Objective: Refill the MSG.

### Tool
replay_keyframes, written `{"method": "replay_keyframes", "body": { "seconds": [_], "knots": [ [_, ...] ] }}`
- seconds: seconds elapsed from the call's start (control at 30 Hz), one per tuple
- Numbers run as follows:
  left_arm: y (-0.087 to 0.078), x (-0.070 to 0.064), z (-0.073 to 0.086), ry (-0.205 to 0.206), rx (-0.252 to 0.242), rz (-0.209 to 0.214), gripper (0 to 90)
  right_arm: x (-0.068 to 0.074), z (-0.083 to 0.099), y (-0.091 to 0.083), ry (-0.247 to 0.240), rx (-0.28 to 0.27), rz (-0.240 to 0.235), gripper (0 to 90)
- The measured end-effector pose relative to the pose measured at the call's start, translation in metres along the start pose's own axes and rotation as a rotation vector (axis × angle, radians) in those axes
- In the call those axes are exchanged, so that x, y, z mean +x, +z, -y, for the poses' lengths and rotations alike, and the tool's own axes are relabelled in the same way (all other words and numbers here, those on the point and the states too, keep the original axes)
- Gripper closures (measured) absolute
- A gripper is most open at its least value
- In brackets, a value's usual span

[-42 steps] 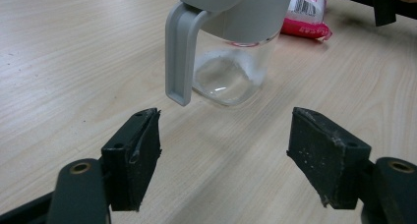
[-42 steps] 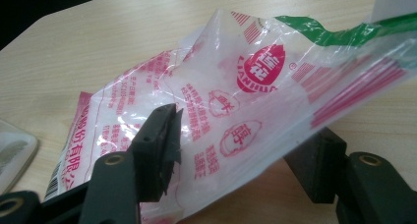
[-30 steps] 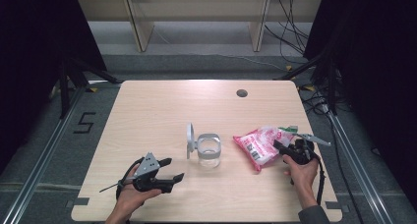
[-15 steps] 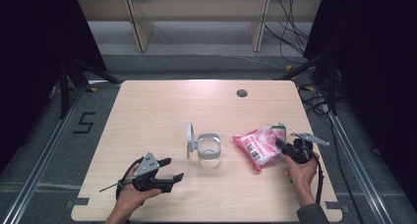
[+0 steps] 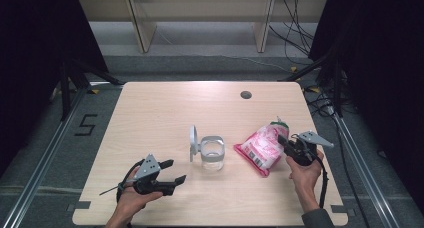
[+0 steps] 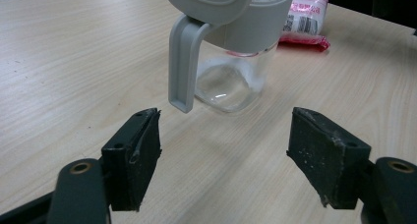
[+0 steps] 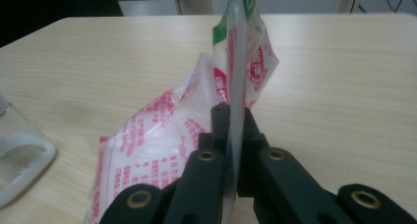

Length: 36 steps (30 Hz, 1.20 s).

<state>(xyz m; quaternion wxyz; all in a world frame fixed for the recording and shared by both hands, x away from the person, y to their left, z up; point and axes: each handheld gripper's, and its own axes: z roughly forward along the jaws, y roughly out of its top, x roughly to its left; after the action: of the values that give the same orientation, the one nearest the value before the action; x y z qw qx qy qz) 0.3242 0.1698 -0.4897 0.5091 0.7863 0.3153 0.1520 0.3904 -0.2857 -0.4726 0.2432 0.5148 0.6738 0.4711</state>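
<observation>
A clear glass jar with a grey flip lid standing open sits at the table's middle. The jar is a short way beyond my left gripper, whose jaws stand wide apart with nothing between them. My left gripper rests near the front edge, to the jar's left. A pink and white bag lies right of the jar, its right end raised. My right gripper is shut on the bag's sealed edge, which stands upright between its jaws.
A round dark grommet sits near the table's far edge. Wooden shelf legs and cables lie on the floor beyond the table. Dark stands flank both sides.
My right gripper has lifted and turned the bag's right end, so that edge now stands up off the table. The left gripper and the jar have stayed put.
</observation>
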Motion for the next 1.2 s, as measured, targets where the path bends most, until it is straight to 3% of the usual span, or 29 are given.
{"method": "replay_keyframes", "body": {
  "seconds": [0.1, 0.13, 0.17, 0.23, 0.27, 0.3, 0.33, 0.43, 0.47, 0.53, 0.6, 0.63, 0.7, 0.77, 0.9, 0.97, 1.0, 1.07, 1.2],
  "knots": [
    [0.004, -0.011, -0.001, 0.088, 0.039, -0.035, 27.3, 0.006, -0.006, -0.004, -0.039, -0.044, -0.025, 90.0],
    [0.007, -0.015, -0.001, 0.107, 0.043, -0.018, 27.3, 0.008, -0.008, -0.004, -0.039, -0.062, -0.051, 90.0],
    [0.011, -0.025, -0.001, 0.109, 0.048, 0.016, 27.2, 0.014, -0.013, -0.007, -0.079, -0.07, -0.056, 90.0],
    [0.013, -0.029, -0.001, 0.132, 0.052, 0.016, 26.8, 0.019, -0.014, -0.008, -0.065, -0.07, -0.06, 90.0],
    [0.015, -0.034, -0.001, 0.182, 0.064, 0.015, 26.6, 0.025, -0.018, -0.01, -0.095, -0.075, -0.068, 90.0],
    [0.017, -0.036, -0.001, 0.174, 0.063, 0.026, 26.6, 0.026, -0.02, -0.011, -0.123, -0.076, -0.075, 90.0],
    [0.017, -0.036, -0.001, 0.174, 0.063, 0.026, 26.6, 0.032, -0.022, -0.014, -0.089, -0.071, -0.093, 90.0],
    [0.022, -0.04, -0.001, 0.17, 0.07, 0.029, 26.6, 0.039, -0.024, -0.015, -0.119, -0.08, -0.099, 90.0],
    [0.023, -0.041, -0.001, 0.171, 0.076, 0.034, 26.7, 0.048, -0.027, -0.018, -0.161, -0.071, -0.11, 90.0],
    [0.027, -0.043, -0.002, 0.155, 0.069, 0.031, 26.9, 0.054, -0.03, -0.019, -0.186, -0.077, -0.134, 90.0],
    [0.034, -0.048, -0.004, 0.168, 0.071, 0.035, 27.0, 0.06, -0.033, -0.02, -0.184, -0.076, -0.15, 90.0],
    [0.034, -0.048, -0.004, 0.168, 0.071, 0.035, 27.0, 0.061, -0.035, -0.02, -0.211, -0.08, -0.166, 90.0],
    [0.038, -0.051, -0.004, 0.165, 0.069, 0.055, 26.8, 0.067, -0.037, -0.024, -0.193, -0.075, -0.17, 90.0],
    [0.042, -0.053, -0.005, 0.147, 0.064, 0.051, 26.7, 0.067, -0.04, -0.024, -0.213, -0.074, -0.174, 90.0],
    [0.052, -0.06, -0.008, 0.147, 0.067, 0.063, 26.7, 0.069, -0.05, -0.027, -0.212, -0.056, -0.228, 90.0],
    [0.057, -0.065, -0.011, 0.155, 0.067, 0.086, 26.9, 0.074, -0.055, -0.029, -0.244, -0.039, -0.229, 90.0],
    [0.06, -0.068, -0.013, 0.16, 0.071, 0.104, 27.1, 0.076, -0.057, -0.028, -0.304, -0.044, -0.222, 90.0],
    [0.065, -0.074, -0.016, 0.175, 0.066, 0.118, 27.2, 0.08, -0.059, -0.031, -0.319, -0.034, -0.213, 90.0],
    [0.076, -0.082, -0.02, 0.187, 0.07, 0.13, 27.2, 0.08, -0.065, -0.033, -0.297, -0.03, -0.24, 90.0]
  ]
}}
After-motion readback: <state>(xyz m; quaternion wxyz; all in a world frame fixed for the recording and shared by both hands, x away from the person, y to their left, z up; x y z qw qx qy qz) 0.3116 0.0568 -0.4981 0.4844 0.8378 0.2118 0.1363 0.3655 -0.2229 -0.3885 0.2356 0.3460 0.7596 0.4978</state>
